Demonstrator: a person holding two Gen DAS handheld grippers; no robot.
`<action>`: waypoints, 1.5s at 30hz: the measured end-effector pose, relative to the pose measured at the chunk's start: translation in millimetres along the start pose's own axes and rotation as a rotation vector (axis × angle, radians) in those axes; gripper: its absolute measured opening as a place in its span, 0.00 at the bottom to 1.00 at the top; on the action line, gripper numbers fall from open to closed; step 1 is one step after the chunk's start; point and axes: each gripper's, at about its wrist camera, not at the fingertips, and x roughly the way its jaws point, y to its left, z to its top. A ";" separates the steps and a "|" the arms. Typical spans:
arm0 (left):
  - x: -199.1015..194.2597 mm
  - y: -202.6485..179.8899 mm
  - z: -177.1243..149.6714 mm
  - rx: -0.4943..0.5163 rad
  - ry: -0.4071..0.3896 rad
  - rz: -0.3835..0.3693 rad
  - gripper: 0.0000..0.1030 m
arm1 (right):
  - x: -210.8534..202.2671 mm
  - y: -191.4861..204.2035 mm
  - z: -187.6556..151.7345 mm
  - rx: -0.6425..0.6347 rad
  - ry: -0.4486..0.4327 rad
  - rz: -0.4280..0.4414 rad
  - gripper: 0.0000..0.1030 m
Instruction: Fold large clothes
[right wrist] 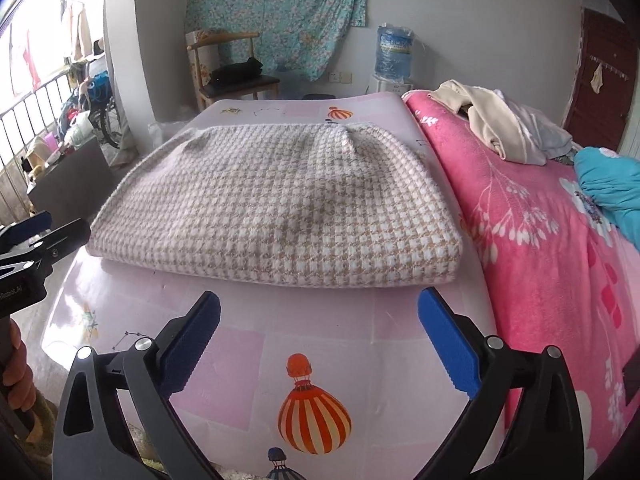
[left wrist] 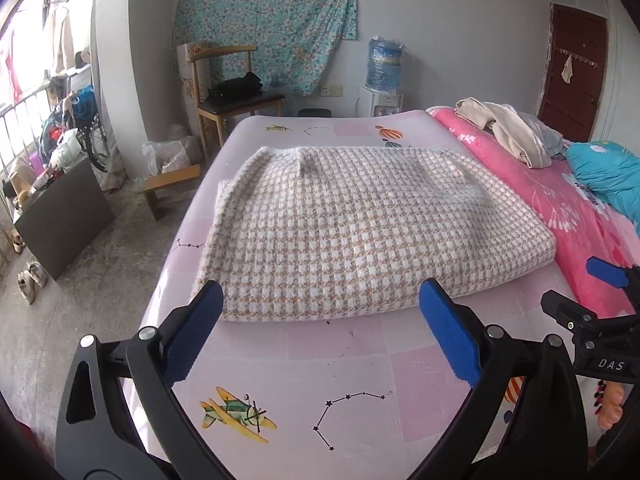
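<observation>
The folded houndstooth garment (left wrist: 360, 228) lies on the pink bed sheet (left wrist: 344, 380) just ahead of both grippers — left gripper (left wrist: 320, 312) and right gripper (right wrist: 320, 316), fingers spread wide and empty — its long axis crosswise, neither hand clearly nearer.

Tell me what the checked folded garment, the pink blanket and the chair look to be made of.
Checked folded garment: thick fuzzy knit or woven wool-like cloth, matte; soft blurred edges, raised beige-and-white weave.
Pink blanket: plush fleece, it seems; velvety nap, faint sheen, printed white flowers.
Chair: light wooden frame, smooth finish; dark seat pad, perhaps leatherette, hard to tell.
</observation>
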 end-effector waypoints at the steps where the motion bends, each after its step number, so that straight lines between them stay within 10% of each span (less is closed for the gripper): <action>1: -2.2 -1.0 0.4 0.002 -0.006 0.015 0.92 | -3.6 2.0 -0.2 -0.011 -0.011 -0.017 0.94; 11: -4.1 -11.4 6.8 -0.014 0.009 0.097 0.92 | -18.6 11.9 5.3 -0.055 -0.081 -0.131 0.94; 29: 39.0 -29.4 -20.5 -0.038 0.228 0.140 0.92 | 20.3 6.0 2.4 0.027 0.072 -0.026 0.94; 45: 41.1 -33.8 -22.6 -0.019 0.240 0.144 0.92 | 28.2 10.0 -2.2 -0.002 0.106 -0.051 0.94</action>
